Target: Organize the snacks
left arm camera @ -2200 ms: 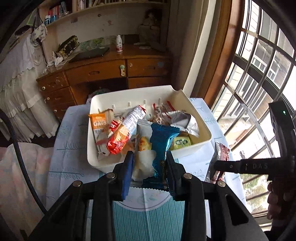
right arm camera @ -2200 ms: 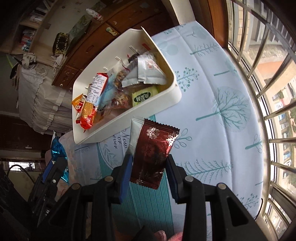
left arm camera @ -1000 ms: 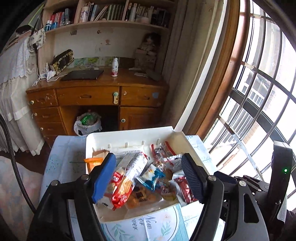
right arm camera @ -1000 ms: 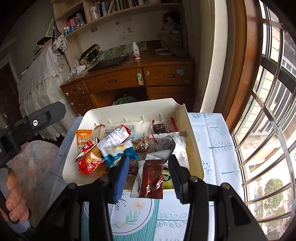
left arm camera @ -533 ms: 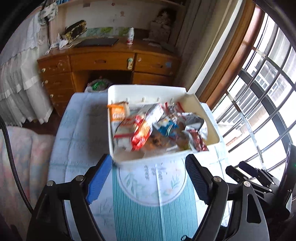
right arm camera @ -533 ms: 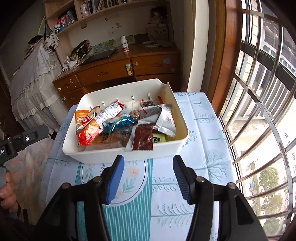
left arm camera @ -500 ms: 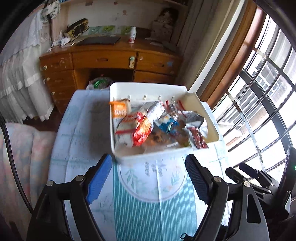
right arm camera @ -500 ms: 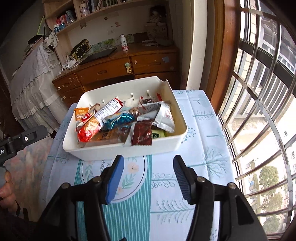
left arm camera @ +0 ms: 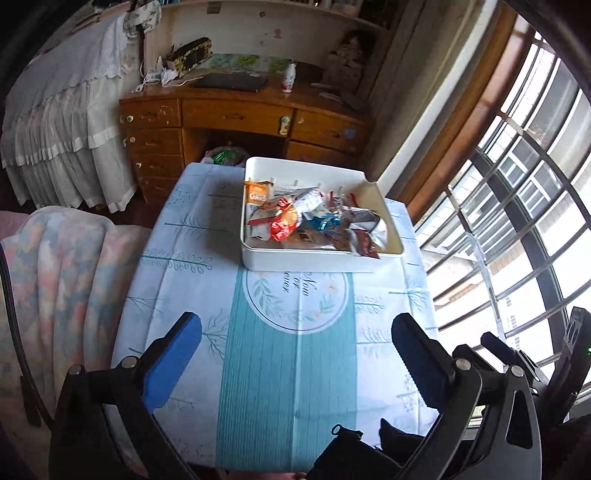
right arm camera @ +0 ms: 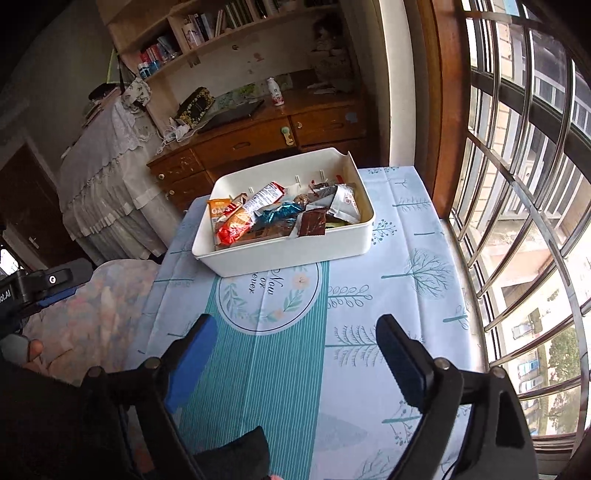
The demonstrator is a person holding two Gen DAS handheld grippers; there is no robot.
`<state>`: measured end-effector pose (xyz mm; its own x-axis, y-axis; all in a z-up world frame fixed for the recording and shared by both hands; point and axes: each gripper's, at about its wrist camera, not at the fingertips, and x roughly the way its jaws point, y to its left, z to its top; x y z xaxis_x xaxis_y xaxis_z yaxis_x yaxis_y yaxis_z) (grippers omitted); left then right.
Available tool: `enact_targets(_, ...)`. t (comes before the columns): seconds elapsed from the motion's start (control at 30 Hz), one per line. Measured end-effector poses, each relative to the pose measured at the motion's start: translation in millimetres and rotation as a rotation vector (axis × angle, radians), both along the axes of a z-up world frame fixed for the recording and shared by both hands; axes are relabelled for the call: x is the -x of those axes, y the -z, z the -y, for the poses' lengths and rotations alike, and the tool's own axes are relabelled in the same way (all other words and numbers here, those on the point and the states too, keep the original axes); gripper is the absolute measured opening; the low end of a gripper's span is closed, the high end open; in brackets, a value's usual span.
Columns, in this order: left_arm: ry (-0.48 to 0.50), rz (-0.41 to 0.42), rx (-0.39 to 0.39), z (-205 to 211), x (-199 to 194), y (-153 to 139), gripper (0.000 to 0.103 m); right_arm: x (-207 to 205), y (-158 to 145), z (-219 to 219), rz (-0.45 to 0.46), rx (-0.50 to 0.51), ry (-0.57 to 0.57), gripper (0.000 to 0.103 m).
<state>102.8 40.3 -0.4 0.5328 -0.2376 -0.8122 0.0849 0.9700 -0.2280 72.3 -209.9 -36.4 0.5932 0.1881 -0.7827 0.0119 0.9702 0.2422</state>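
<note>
One white bin [right arm camera: 291, 254] holds perhaps ten snack packets [right arm camera: 273, 218]; both grippers, left gripper [left arm camera: 295, 354] and right gripper [right arm camera: 295, 343], just spread, empty.

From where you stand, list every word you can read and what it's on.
"OATS": orange packet in the bin.
"Now or never": round print on the tablecloth, seen sideways.
White-label wrapper: print too small to read.
Other wrappers, book spines: too blurred to read.

The lower packets in the white bin [right arm camera: 288, 254] are hidden under the upper ones, most print is too small to be read, and the bookshelf [right arm camera: 229, 33] is cut off.
</note>
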Motion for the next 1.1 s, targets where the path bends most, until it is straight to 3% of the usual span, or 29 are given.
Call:
enact_targets(0.17,0.039,0.014,-0.005,26,29,-17,0.102,28,-32,1,0.022,0.015,-0.027,0.095)
enact_targets(0.37,0.065,0.073,-0.088,55,65,-26,0.102,56,-55,8,-0.004,0.007,0.0,0.096)
enact_targets(0.5,-0.004,0.101,-0.117,56,86,-26,0.102,73,-57,9,-0.05,-0.011,0.014,0.096)
enact_targets(0.7,-0.094,0.165,-0.164,50,100,-36,0.102,91,-67,-2,0.017,0.047,-0.013,0.096)
enact_targets(0.87,-0.096,0.169,-0.186,54,103,-37,0.102,96,-70,-7,0.039,0.072,-0.034,0.103)
enact_targets(1.1,-0.098,0.167,-0.216,57,100,-36,0.102,92,-67,-10,0.036,0.061,-0.048,0.103)
